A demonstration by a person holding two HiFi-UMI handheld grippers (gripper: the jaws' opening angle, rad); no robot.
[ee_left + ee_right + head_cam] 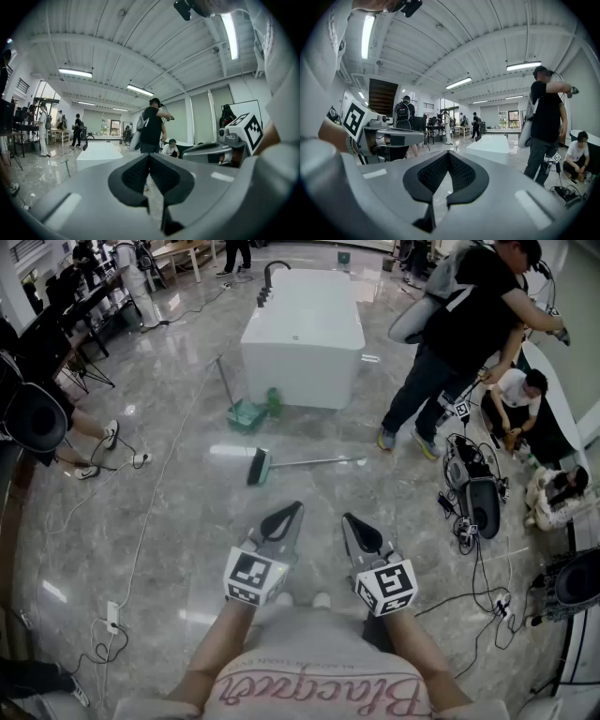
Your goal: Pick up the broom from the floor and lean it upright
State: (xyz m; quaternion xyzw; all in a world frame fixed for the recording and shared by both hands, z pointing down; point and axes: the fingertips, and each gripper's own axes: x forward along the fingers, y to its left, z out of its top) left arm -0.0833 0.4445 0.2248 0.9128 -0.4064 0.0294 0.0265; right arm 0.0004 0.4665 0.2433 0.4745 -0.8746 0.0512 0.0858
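Note:
A broom (295, 463) lies flat on the grey marble floor, its dark green head (259, 466) to the left and its thin handle running right. Both grippers hover side by side well short of it, nearer to me. My left gripper (284, 517) is shut with nothing in it, and its tips meet in the left gripper view (149, 158). My right gripper (358, 526) is likewise shut and empty, its tips closed in the right gripper view (448, 155). Neither gripper view shows the broom.
A white block-shaped counter (302, 334) stands beyond the broom, with a green dustpan (247, 414) at its near left corner. A person in black (459, 343) stands at right, others crouch by cables and gear (478, 493). A cable (141, 521) trails across the floor at left.

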